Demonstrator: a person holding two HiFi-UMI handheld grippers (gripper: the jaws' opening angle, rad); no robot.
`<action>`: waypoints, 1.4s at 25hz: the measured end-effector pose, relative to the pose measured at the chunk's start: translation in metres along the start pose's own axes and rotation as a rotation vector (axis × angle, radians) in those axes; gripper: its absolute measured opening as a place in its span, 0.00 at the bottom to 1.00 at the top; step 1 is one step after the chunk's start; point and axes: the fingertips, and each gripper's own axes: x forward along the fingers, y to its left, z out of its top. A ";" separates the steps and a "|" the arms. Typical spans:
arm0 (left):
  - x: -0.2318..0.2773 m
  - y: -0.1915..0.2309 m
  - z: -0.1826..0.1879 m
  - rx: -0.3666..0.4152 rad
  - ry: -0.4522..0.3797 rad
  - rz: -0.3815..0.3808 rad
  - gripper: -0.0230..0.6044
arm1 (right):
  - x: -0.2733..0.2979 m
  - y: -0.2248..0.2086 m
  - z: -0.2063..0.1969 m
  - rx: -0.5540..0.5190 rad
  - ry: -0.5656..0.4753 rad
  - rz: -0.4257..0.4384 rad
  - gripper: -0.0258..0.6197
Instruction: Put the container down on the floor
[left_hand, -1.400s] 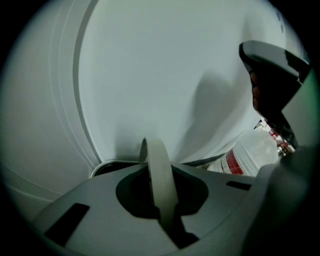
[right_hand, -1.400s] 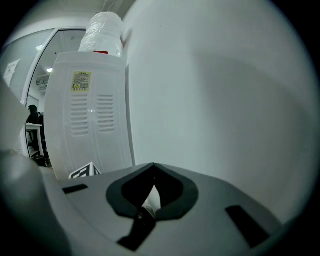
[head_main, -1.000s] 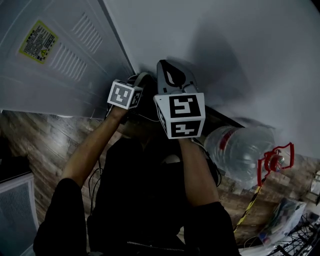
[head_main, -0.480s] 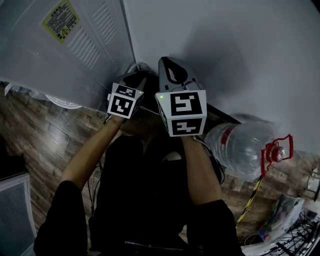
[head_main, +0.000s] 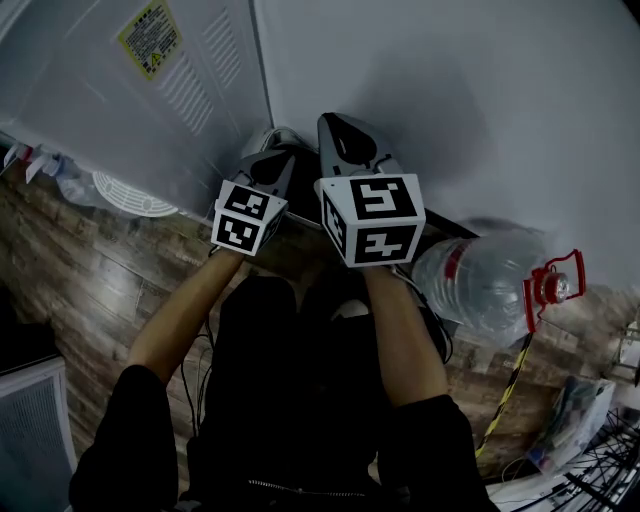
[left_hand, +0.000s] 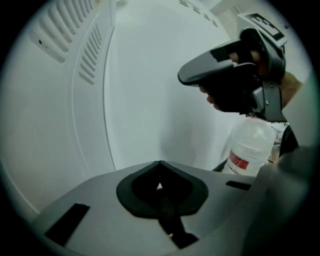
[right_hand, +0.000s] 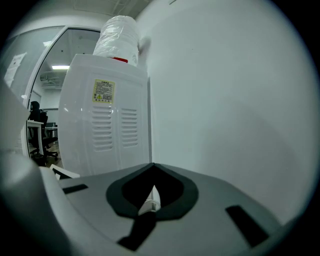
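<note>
The container, a big clear water bottle (head_main: 480, 290) with a red label and a red cap handle (head_main: 555, 288), lies on the wood floor by the wall, right of my arms. In the left gripper view the bottle (left_hand: 250, 145) shows at the right, below the right gripper's body. My left gripper (head_main: 280, 150) and right gripper (head_main: 345, 130) are held side by side and point at the white wall (head_main: 450, 100). Both are shut with nothing between the jaws, as seen at the left gripper (left_hand: 160, 162) and the right gripper (right_hand: 152, 165). Neither touches the bottle.
A white water dispenser (head_main: 130, 110) with vents and a yellow sticker stands at the left; the right gripper view shows the dispenser (right_hand: 105, 120) with a bottle on top (right_hand: 117, 32). A white round grille (head_main: 130, 195) lies at its foot. A wire rack (head_main: 600, 470) and papers are at the lower right.
The head view has swung, so the dispenser sits higher and more floor shows at the left. Both grippers stay shut and near the same place; the left has dropped slightly.
</note>
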 end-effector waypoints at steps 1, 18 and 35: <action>-0.003 -0.003 0.002 0.000 -0.003 -0.008 0.06 | 0.000 0.001 -0.002 0.005 0.007 0.000 0.06; -0.081 -0.038 0.008 -0.129 0.260 -0.047 0.06 | -0.052 0.019 -0.079 0.149 0.277 -0.075 0.06; -0.213 -0.093 0.231 -0.131 0.266 -0.170 0.06 | -0.233 0.028 0.136 0.185 0.335 -0.235 0.06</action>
